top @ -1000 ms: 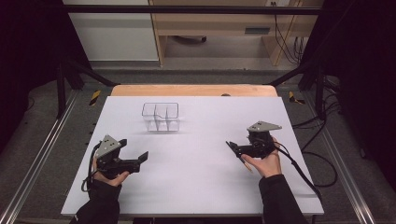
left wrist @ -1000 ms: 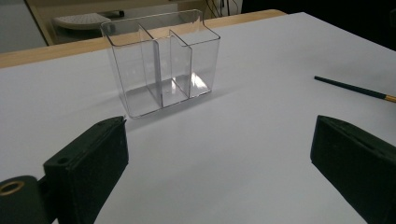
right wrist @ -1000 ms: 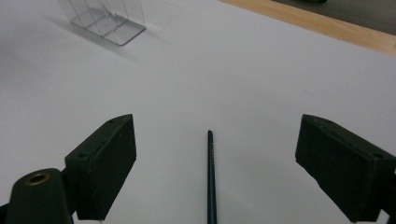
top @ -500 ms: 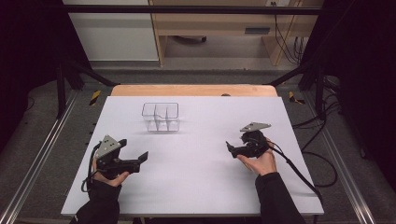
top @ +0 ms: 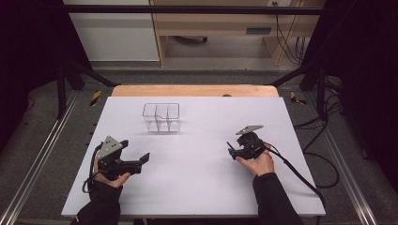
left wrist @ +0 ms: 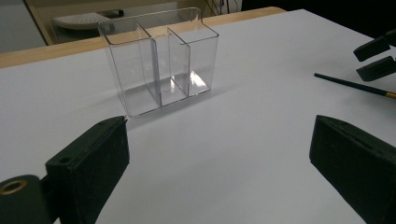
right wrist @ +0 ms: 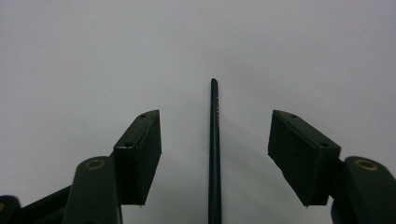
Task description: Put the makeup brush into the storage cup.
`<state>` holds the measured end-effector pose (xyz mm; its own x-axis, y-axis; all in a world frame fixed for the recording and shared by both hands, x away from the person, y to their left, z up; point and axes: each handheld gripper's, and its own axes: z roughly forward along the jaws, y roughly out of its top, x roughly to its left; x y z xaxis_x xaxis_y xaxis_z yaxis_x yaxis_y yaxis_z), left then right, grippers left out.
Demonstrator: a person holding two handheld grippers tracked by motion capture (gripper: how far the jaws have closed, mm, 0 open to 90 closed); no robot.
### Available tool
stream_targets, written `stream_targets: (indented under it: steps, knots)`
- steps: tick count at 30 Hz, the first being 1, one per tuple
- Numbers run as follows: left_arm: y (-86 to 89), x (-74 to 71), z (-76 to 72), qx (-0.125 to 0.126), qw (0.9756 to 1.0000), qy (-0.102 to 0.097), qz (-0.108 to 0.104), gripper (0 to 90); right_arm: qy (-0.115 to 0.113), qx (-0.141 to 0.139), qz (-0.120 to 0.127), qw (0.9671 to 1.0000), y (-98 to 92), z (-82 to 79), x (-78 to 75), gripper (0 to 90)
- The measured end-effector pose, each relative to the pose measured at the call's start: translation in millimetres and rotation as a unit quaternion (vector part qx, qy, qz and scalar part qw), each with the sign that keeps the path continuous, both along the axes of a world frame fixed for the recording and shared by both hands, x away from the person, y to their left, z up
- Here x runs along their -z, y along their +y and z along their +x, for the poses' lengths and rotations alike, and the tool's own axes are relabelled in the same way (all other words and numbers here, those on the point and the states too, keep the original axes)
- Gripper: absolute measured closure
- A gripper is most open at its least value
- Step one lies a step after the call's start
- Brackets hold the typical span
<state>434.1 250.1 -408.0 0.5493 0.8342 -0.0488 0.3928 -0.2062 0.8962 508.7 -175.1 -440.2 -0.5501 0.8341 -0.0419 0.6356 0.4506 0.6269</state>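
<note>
White table [top: 197, 187] spread wide, and toward its far left stands a clear three-compartment organizer [top: 162, 116], empty. Left gripper [top: 141, 161] hovers low at the near left, jaws wide apart, holding nothing, aimed toward the organizer. Right gripper [right wrist: 215, 154] is the one to watch: jaws spread wide and empty, with a thin dark pencil [right wrist: 214, 149] lying flat between them, its long axis running straight along the gripper's reach. The right hand is nearer by far.
</note>
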Motion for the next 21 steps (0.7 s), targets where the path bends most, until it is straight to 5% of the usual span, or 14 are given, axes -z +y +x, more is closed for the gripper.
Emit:
stream_targets:
  steps: [21]
  knots:
    - [-0.7,0.9,0.5,0.003,1.0,0.003,0.001,4.6,0.078,-0.006,-0.046,0.9959,-1.3,10.1,10.0,54.6]
